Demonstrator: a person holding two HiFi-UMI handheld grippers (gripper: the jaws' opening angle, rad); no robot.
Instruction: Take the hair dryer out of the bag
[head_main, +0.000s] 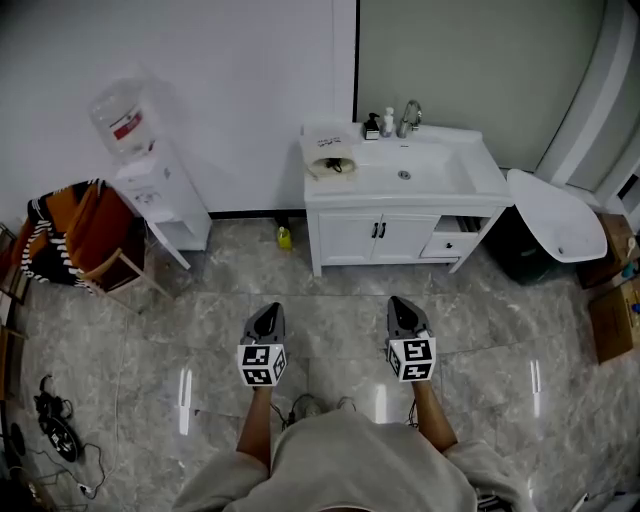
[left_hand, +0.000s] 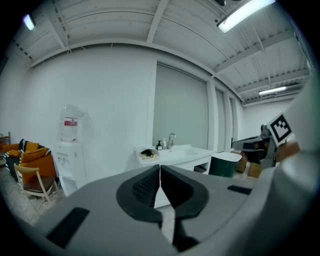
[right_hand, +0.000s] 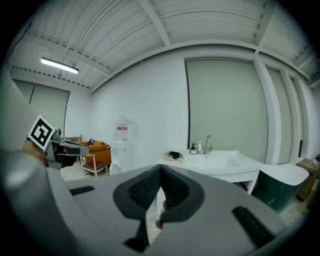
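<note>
Nothing of the task is done yet. The pale bag (head_main: 329, 152) lies on the left end of the white vanity counter (head_main: 450, 185) at the far wall, with a dark shape at its mouth that is probably the hair dryer (head_main: 332, 166) (too small to be sure). The left gripper (head_main: 268, 312) and right gripper (head_main: 402, 303) hang over the near floor, well apart from the vanity, so the approach, the reach and the pull-out all remain. The head view alone shows that gap and both tools together. Only the gripper views show the jaws — each pair pressed together, nothing between.
</note>
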